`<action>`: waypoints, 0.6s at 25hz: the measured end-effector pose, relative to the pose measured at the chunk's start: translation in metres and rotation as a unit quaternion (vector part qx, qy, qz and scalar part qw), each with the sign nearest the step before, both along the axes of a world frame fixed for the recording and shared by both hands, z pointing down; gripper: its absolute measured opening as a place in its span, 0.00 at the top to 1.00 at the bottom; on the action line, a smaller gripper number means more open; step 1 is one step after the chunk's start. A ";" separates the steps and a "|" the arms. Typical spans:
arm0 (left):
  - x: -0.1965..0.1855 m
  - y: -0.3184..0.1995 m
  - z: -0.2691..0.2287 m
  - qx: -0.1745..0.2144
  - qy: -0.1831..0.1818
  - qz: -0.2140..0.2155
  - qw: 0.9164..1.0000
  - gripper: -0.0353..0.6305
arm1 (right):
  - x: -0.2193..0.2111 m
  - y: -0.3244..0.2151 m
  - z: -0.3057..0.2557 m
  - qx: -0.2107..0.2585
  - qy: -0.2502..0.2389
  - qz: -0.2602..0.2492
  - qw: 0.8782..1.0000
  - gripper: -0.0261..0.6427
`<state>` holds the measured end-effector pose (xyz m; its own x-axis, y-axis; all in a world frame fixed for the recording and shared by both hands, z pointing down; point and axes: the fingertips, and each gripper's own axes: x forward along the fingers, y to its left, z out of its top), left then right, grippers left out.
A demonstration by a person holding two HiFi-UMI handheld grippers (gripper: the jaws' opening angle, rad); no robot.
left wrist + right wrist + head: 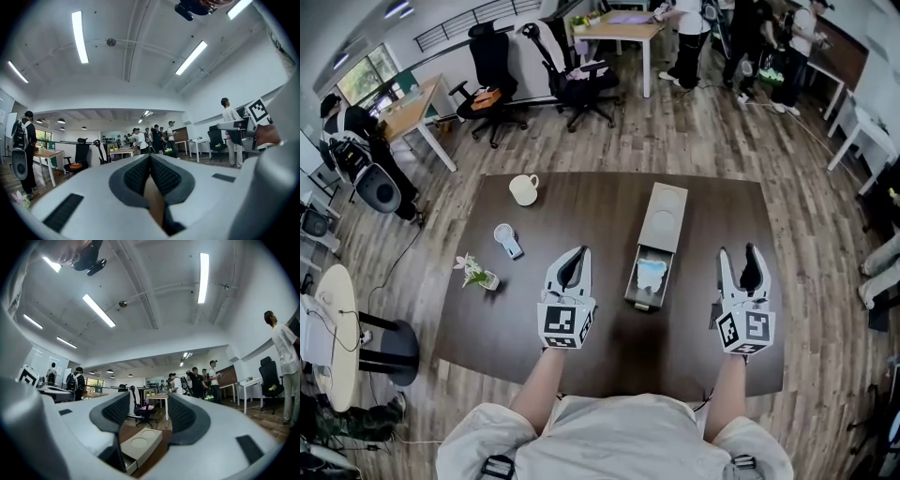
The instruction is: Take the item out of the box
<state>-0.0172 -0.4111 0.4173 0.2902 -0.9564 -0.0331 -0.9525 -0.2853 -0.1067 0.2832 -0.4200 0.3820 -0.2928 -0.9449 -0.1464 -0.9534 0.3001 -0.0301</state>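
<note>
Box [662, 223]: centre of desk [581, 202], drawer slid out toward near edge.
Item [651, 274]: pale blue, lying in the open drawer.
Left gripper [150, 159]: jaws closed together, empty, left of box.
Right gripper [147, 411]: jaws wide apart, empty, toward near right corner.

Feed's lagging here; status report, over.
Left gripper shut, empty; right gripper open, empty. Box drawer out, pale blue item inside, untouched. Nothing blocking it.

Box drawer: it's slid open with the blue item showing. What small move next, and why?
Probably swing the right gripper toward the open drawer: its jaws stand open and empty, the blue item lies exposed there, while the left gripper is shut.
</note>
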 end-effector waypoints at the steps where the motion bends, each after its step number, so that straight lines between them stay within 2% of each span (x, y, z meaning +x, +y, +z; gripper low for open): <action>1: -0.003 -0.001 0.002 -0.001 0.000 0.000 1.000 0.94 | -0.003 0.000 0.002 -0.004 0.001 0.000 1.000 0.59; 15: 0.001 -0.015 0.014 -0.013 0.012 0.005 1.000 0.94 | -0.006 -0.010 0.009 -0.023 0.019 -0.004 1.000 0.59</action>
